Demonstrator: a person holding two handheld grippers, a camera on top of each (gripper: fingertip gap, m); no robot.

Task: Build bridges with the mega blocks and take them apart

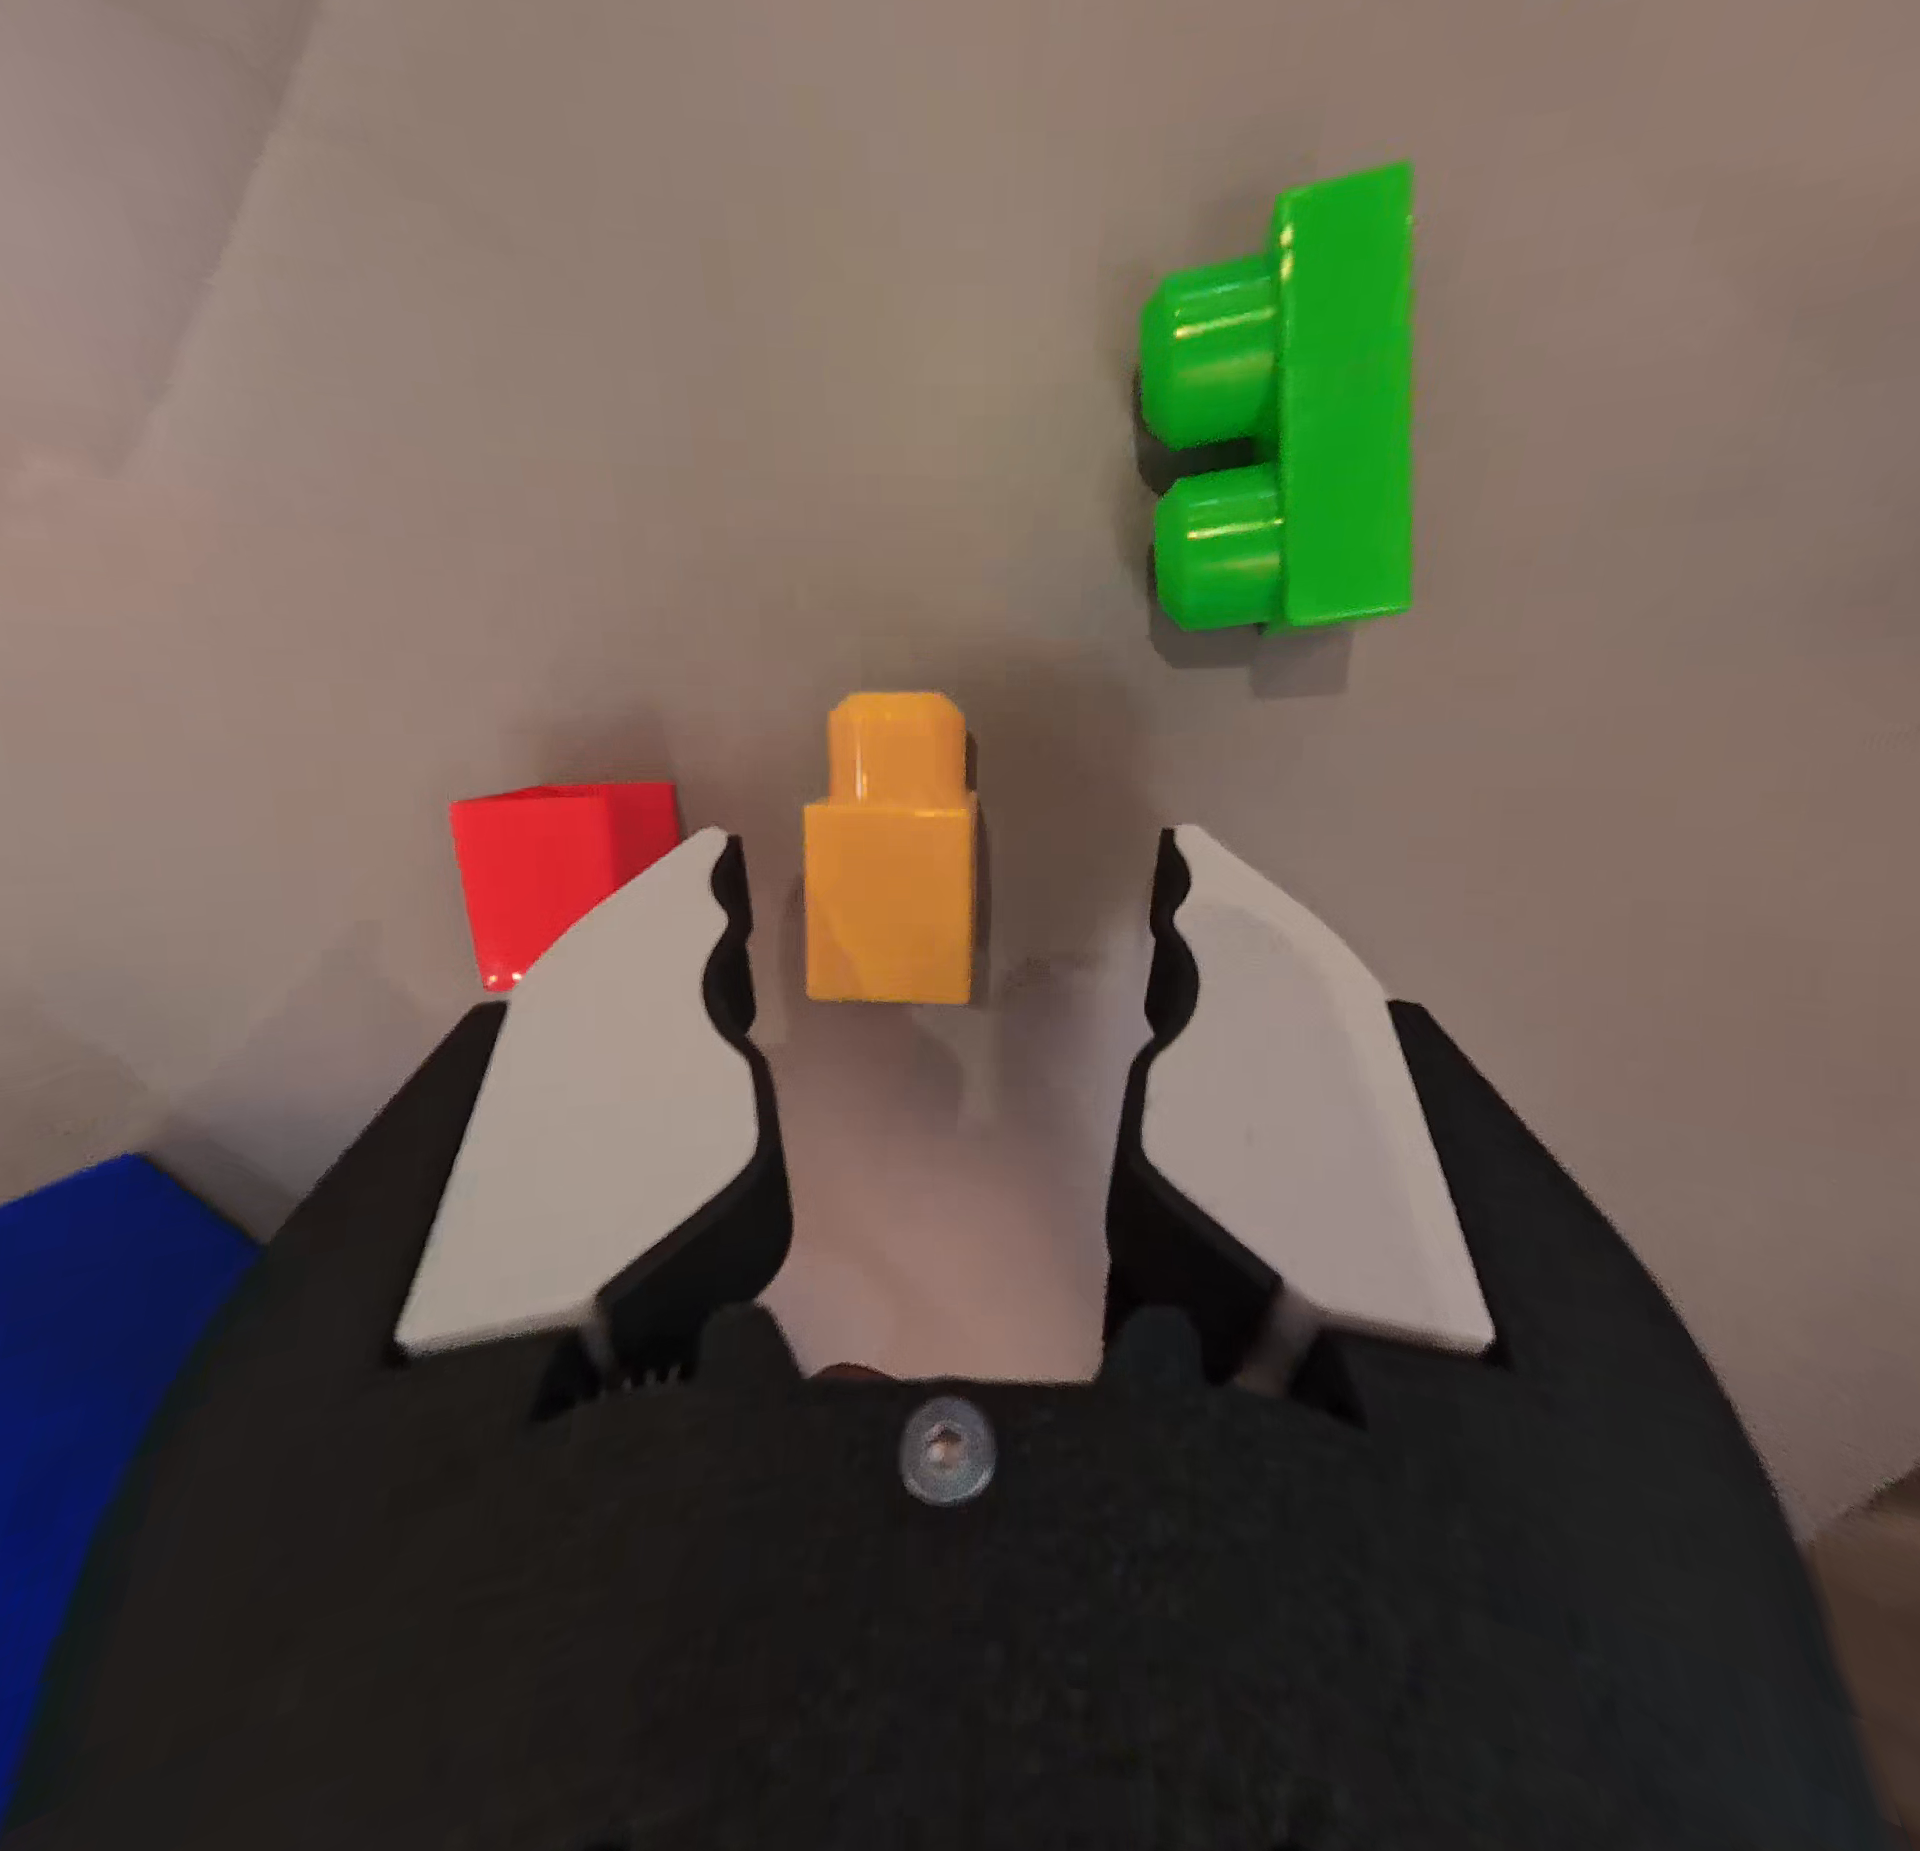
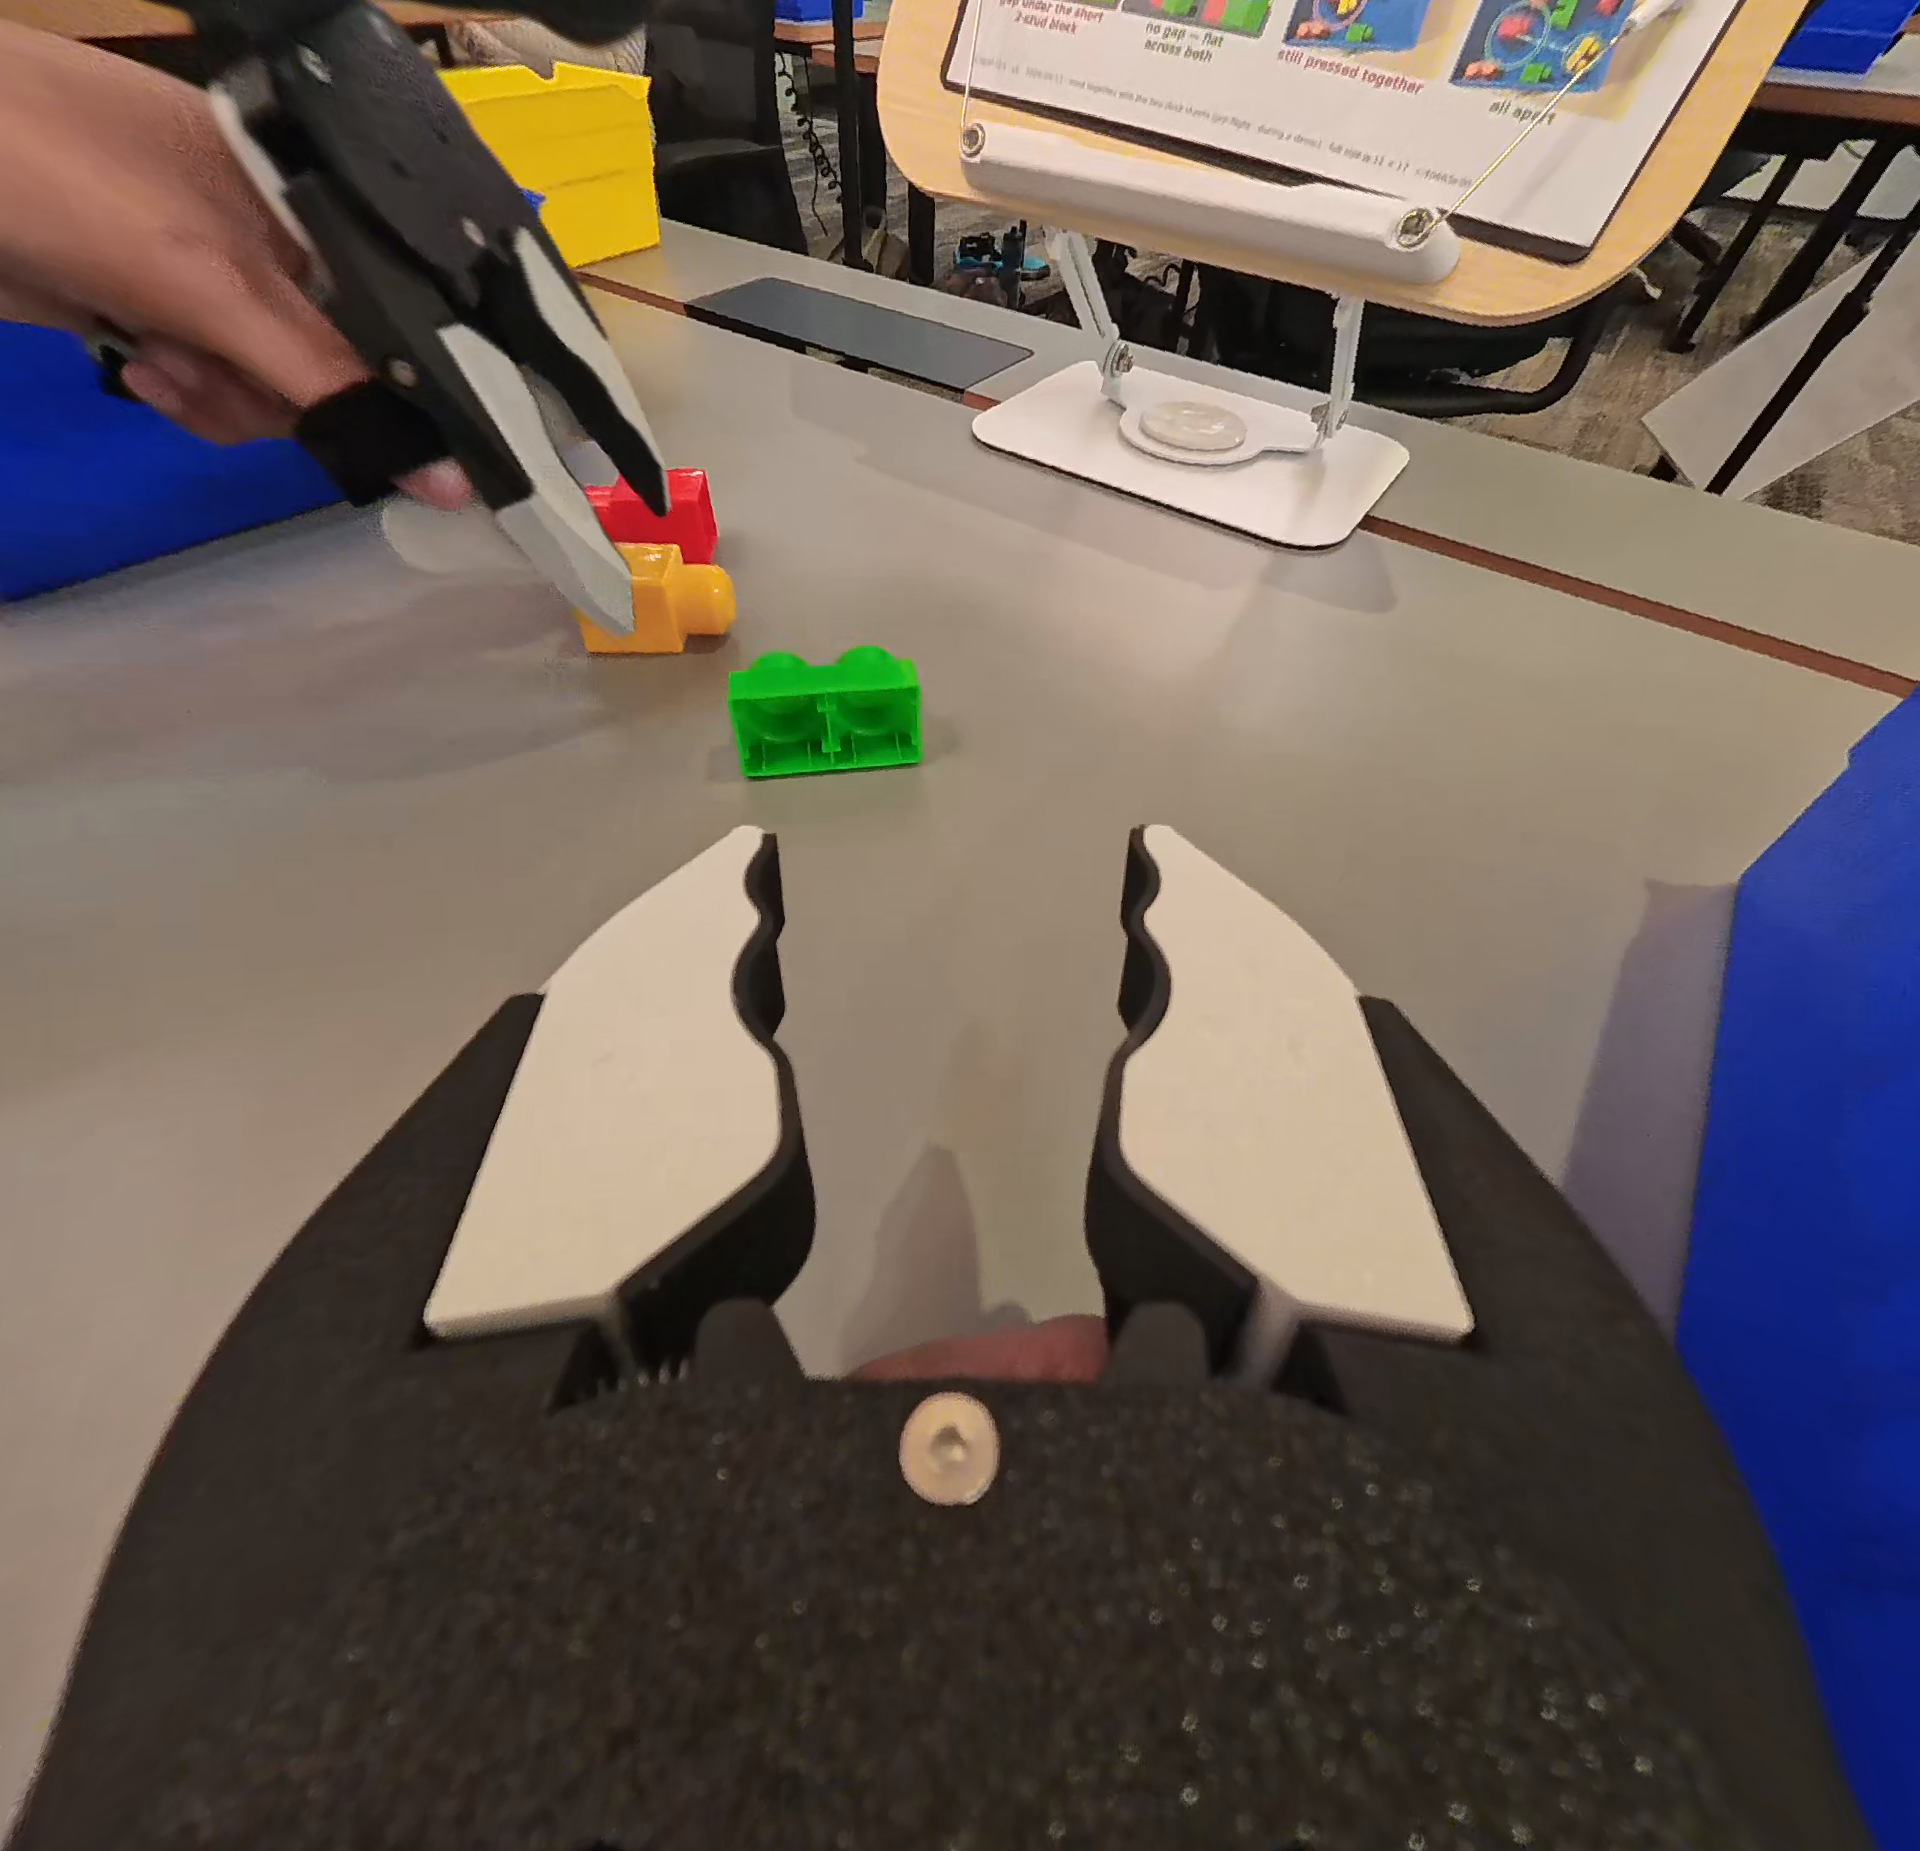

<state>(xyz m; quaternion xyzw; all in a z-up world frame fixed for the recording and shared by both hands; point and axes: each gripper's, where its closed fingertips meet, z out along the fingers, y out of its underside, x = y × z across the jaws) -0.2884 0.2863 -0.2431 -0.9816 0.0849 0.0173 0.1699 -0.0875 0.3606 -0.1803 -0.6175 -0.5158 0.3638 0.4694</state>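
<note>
Left to right from the left claw [image 1: 948, 845]: the red block [image 1: 540, 871] is lying just off its left fingertip, partly hidden behind it. The orange block [image 1: 890, 897] is lying on its side on the table [image 1: 520, 347], right between the spread fingertips, not yet gripped. The green two-stud block [image 1: 1340, 399], also tipped over, is ahead and off to the right.

Risk-wise, the red block could easily get bumped by the left finger as the claw is closed, since they're so close. The orange one is on its side, so it might be pinched crooked or squirted out, and would need to be turned upright before anything gets stacked.

The right claw [image 2: 951, 835] is held open and empty, well short of the green block.
</note>
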